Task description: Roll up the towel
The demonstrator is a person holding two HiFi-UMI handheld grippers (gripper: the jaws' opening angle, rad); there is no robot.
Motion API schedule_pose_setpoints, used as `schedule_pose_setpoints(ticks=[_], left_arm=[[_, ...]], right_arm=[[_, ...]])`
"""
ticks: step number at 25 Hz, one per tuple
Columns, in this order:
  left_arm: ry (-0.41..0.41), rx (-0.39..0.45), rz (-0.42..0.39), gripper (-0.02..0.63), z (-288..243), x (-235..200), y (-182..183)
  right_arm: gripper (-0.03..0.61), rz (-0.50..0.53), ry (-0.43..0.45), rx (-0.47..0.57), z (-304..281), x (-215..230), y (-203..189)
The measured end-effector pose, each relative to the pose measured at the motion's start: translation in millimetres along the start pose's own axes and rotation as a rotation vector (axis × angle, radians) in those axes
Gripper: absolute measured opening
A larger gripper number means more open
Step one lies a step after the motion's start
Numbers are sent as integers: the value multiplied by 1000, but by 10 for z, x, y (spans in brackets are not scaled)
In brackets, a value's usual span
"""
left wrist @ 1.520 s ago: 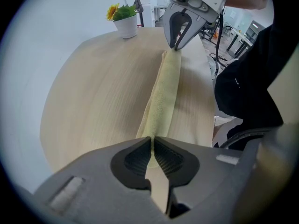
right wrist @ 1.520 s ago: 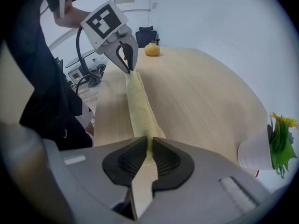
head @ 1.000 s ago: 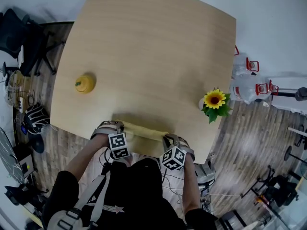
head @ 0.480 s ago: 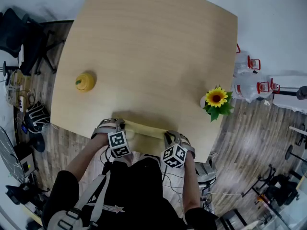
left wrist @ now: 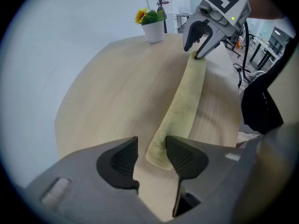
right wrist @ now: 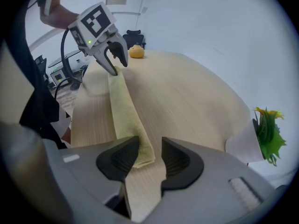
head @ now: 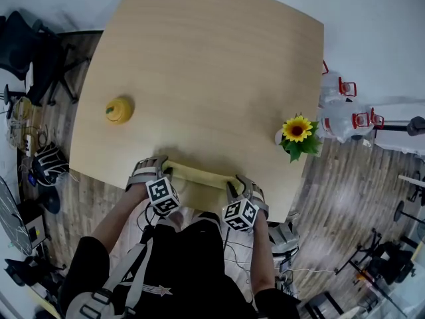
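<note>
My left hand-held gripper [left wrist: 152, 158] has its jaws apart, just opened, with one end of the yellow towel [left wrist: 184, 97] loose between them. My right hand-held gripper [right wrist: 149, 158] is the same, just opened at the other end. The towel is a long narrow strip along the near edge of the surface [head: 212, 65]. A potted sunflower [head: 297, 135] stands off to the right.

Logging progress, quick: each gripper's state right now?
Left gripper: open, just opened, towel end loose between jaws.
Right gripper: open, just opened, towel's other end between jaws.
</note>
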State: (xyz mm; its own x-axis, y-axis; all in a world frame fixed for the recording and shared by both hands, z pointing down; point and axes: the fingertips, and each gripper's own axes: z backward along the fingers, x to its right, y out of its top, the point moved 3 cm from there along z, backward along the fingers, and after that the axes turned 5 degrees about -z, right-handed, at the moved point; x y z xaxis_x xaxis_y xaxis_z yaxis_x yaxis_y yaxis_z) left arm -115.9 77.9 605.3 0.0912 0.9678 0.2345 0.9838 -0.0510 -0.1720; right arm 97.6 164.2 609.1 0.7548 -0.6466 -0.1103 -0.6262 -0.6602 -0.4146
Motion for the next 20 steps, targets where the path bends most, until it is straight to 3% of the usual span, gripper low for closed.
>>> schedule_pose_setpoints(ticks=[5,10,14,20], left_arm=[[51,24,50,204,171,-45,-41],[146,87,161,201,482,-206,-81],[240,171,251,190,842,-322,-96],[404,350,360,101,1495,-469,-87]], right_arm=[[164,-39,-66,51,190,40,41],[164,-120,-143,133,453,115,131],[163,-198,-213,233,806,157,273],[152,-274,-376,413,1450,235,583]])
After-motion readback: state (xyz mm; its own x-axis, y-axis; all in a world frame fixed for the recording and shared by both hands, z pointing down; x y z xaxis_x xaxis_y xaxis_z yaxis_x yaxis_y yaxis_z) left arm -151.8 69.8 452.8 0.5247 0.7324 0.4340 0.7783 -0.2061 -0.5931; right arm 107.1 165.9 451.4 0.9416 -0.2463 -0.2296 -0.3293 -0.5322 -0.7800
